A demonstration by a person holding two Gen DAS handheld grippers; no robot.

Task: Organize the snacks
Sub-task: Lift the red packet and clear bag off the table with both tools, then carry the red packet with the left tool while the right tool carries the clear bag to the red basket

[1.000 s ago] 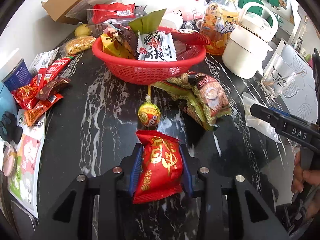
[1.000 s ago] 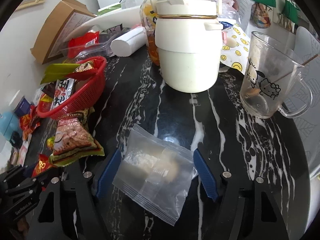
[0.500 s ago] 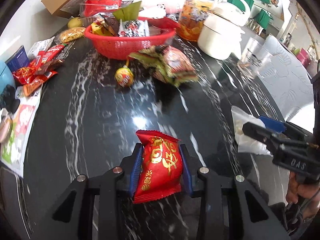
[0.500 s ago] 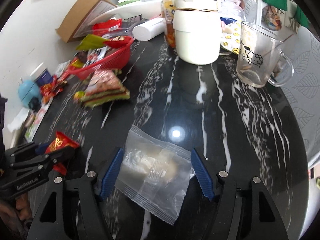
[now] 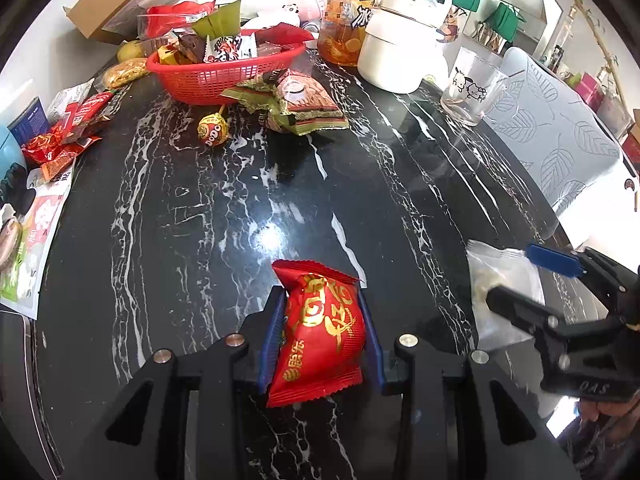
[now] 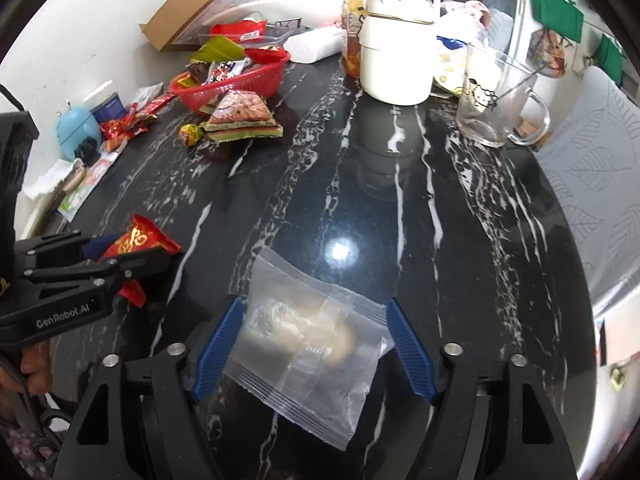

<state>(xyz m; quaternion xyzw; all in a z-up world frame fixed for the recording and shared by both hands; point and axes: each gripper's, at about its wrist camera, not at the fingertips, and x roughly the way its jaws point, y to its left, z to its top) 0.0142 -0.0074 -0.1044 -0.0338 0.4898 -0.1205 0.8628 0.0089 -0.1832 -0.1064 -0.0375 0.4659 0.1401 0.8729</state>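
Red foil with gold lettering marks the snack packet (image 5: pixel 320 332) that is clamped between the blue pads of the left gripper (image 5: pixel 322 338); its long axis is laid along the fingers, with the crimped top edge pointing away from the camera toward the basket and the bottom seam toward the wrist. Over the black marble table (image 5: pixel 200 220) it is held near the front edge, well apart from the red basket (image 5: pixel 224 76) of snacks at the back. A clear plastic packet (image 6: pixel 308 344) is seen between the pads of the right gripper (image 6: pixel 314 344), turned at a slant so that its long axis runs from upper left to lower right; the jaws have just been opening, and a gap is visible between the right pad and the packet's edge, so it is not pressed. Only the left wrist view gives the red packet's full face; in the right wrist view it is seen from the side, half hidden by the left gripper (image 6: pixel 132 256). Only the right wrist view shows the pale contents of the clear packet; from the left it appears as a blurred white shape behind the right gripper (image 5: pixel 520 280).
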